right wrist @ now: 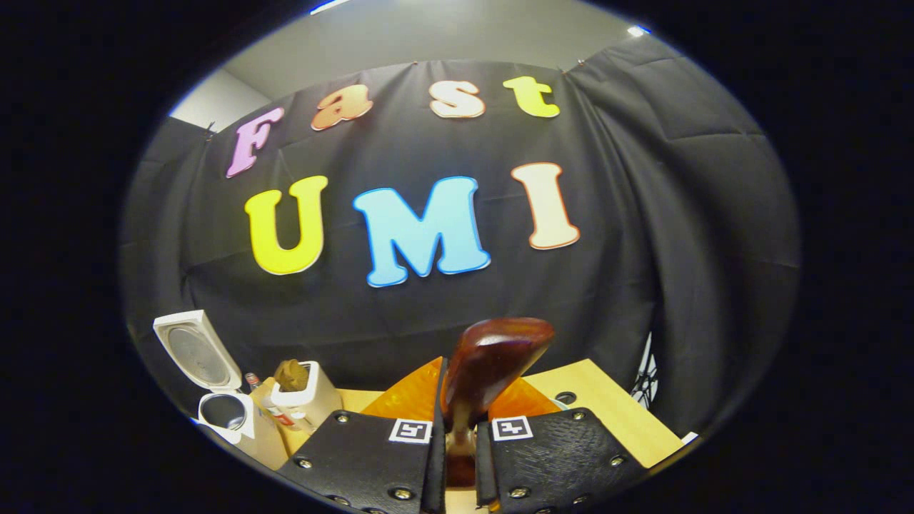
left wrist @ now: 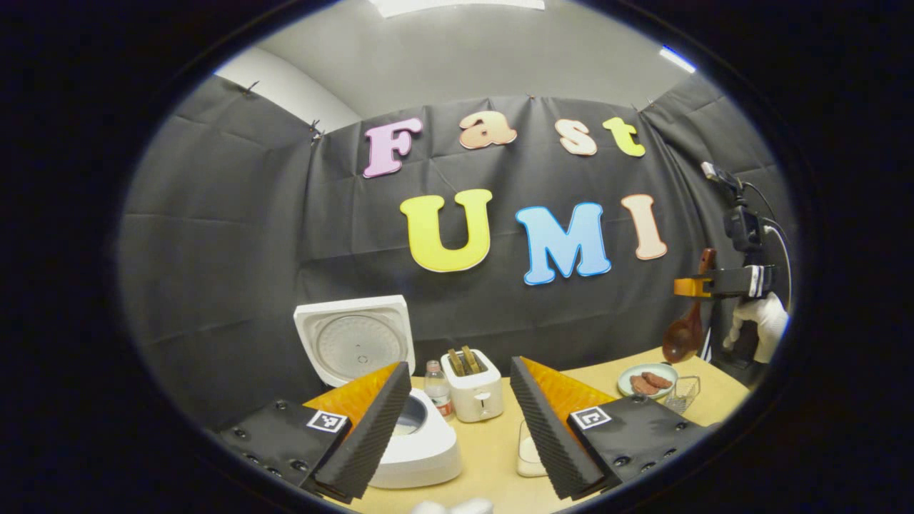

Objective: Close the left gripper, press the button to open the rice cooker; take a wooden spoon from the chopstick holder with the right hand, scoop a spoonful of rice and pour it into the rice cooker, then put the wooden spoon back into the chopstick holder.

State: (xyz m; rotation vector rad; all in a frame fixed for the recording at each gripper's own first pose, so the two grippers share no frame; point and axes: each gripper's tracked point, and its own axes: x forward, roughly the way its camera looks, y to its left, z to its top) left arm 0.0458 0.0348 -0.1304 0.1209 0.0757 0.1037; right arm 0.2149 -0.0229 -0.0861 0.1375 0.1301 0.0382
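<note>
Already the right tool [right wrist: 457, 446] pinches the wooden spoon [right wrist: 493, 357] by its handle, bowl raised well above the tabletop [right wrist: 607, 407], while the left tool [left wrist: 457, 421] stands spread before the open rice cooker [left wrist: 400, 428]. Stiff, light and probably smooth, the spoon should be gripped firmly at mid-handle so it does not swivel when loaded.

no readable text: the square black-and-white markers [left wrist: 327, 420] on the hand-held gripper carry only patterns, and the bottle [left wrist: 438, 387] label is too small to read.
</note>
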